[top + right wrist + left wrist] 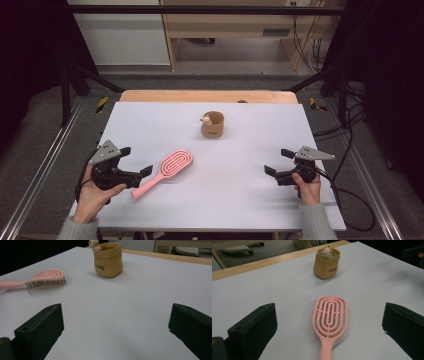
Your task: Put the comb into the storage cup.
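Pink hairbrush [165, 172] flat on table, left gripper [136, 164] fingers released just behind its handle, right gripper [275, 161] fingers spread wide.

Left hand-held gripper [136, 162]: held low in the left hand [92, 192], jaws spread wide with nothing between them, pointing right and slightly forward. Right hand-held gripper [278, 161]: gripped by the right hand [306, 187], jaws wide apart, nothing between, pointing left. Both forearms enter from the bottom edge.

Grey floor [45, 115], wooden desk [235, 22] behind w/ dark frame bars, cables.
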`<state>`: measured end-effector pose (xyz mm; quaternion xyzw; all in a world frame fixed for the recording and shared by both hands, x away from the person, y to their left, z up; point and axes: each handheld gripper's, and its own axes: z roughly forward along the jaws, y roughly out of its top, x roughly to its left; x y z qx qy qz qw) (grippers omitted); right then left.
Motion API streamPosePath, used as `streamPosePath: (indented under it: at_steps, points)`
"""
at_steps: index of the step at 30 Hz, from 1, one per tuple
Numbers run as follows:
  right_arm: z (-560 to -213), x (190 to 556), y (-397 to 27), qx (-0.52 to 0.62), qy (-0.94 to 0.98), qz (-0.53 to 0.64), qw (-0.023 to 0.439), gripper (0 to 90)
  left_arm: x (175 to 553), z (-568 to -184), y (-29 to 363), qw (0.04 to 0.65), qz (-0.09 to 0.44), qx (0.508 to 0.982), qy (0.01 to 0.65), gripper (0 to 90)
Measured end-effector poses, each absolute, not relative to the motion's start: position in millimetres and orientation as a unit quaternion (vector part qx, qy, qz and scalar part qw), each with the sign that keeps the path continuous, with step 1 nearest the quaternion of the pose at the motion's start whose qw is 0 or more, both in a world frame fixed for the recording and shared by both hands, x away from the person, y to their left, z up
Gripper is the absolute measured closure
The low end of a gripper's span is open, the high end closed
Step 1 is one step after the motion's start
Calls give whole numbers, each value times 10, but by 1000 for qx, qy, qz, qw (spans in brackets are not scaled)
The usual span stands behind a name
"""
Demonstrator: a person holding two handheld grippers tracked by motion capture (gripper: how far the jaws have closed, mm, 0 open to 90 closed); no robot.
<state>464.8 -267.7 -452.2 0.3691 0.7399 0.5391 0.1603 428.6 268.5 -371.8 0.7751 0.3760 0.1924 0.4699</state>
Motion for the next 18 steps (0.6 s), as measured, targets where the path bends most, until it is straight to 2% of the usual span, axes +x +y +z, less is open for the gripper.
streamPosePath:
  at_steps: [18]
  points:
    - [-4527, 4651, -2673, 369, 740, 538, 160, 4, 4568, -3890, 2611, 404, 168, 815, 381, 0]
